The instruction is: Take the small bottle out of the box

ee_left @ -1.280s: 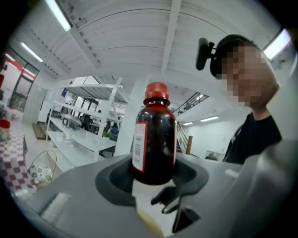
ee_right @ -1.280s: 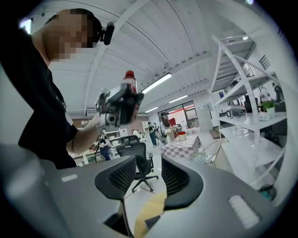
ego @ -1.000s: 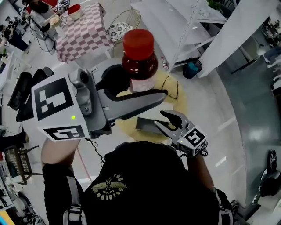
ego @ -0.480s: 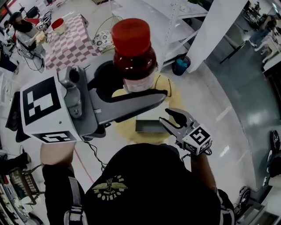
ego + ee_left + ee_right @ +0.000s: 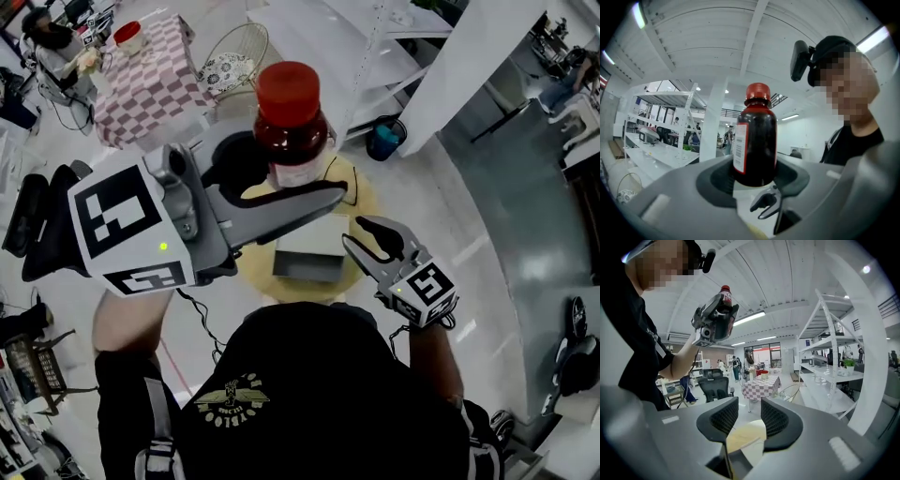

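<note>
Your left claw (image 5: 286, 183) is clamped on the small bottle (image 5: 289, 122). Its dark pads (image 5: 715, 183) press the lower body from both sides, just below the white label. The bottle stands upright in that grip, with a dark red body and a red screw cap on top. You hold it high, well above the round yellow worktop (image 5: 364, 202) and fully clear of the box (image 5: 305, 267).

The box sits open on that worktop, its grey inside facing up. In the head view it lies below and between your two claws.

Your right claw (image 5: 361, 234) holds nothing. Its jaws stand fairly wide apart and have just been closing a little, with nothing between the ribbed pads. In the right gripper view only the yellow worktop and an edge of the box show through the gap. In the head view this claw hangs just beside the box's right side, tilted slightly down. In the left gripper view it shows below the bottle.

Behind the worktop are a table with a checked cloth (image 5: 150, 75) and a blue bin (image 5: 384, 141).
</note>
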Demonstrator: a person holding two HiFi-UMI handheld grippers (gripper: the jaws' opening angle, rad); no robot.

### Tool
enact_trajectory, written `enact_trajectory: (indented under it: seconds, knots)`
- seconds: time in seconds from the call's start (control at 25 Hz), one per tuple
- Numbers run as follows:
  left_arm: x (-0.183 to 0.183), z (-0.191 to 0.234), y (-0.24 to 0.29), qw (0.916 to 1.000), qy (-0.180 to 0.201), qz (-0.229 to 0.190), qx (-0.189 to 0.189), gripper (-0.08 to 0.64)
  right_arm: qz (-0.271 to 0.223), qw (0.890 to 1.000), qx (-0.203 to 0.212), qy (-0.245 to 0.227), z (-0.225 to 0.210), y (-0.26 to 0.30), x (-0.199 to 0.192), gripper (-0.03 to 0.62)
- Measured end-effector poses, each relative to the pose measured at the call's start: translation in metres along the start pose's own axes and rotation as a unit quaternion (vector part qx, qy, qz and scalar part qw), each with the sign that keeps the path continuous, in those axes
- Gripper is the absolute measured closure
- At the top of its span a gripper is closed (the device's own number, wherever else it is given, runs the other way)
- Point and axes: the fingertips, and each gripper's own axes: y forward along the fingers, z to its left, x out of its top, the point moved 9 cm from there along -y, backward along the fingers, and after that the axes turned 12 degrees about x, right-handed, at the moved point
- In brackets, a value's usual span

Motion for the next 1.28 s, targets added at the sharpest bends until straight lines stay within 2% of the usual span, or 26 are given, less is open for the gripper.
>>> enact_trajectory:
  seconds: [0.24, 0.4, 0.68, 0.84, 1.0, 1.2, 1.28]
  knots:
    - [-0.058, 0.001, 0.034, 0.9949, 0.011, 0.02, 0.098, 0.56, -0.007, 0.999, 0.026, -0.047, -0.03, -0.02, 0.03, 0.434]
    - [-0.105, -0.001, 0.05, 0.9893, -0.013, 0.018, 0.144, 0.56, -0.015, 0.996, 0.061, -0.056, -0.048, -0.028, 0.03, 0.433]
    - [-0.193, -0.017, 0.064, 0.9678, -0.017, 0.053, 0.245, 0.56, -0.004, 0.991, 0.121, -0.058, -0.061, -0.024, 0.015, 0.433]
    - [-0.224, -0.033, 0.068, 0.9604, -0.042, 0.066, 0.267, 0.56, -0.017, 0.986, 0.152, -0.064, -0.055, -0.018, 0.021, 0.433]
    - [-0.239, -0.05, 0.072, 0.9576, -0.058, 0.056, 0.277, 0.56, -0.04, 0.981, 0.176, -0.077, -0.045, -0.016, 0.035, 0.433]
    - [-0.24, -0.058, 0.078, 0.953, -0.048, 0.061, 0.293, 0.56, -0.072, 0.972, 0.211, -0.077, -0.034, -0.011, 0.045, 0.415]
    - [-0.24, -0.061, 0.079, 0.956, -0.036, 0.056, 0.286, 0.56, -0.072, 0.97, 0.217, -0.079, -0.03, -0.006, 0.045, 0.405]
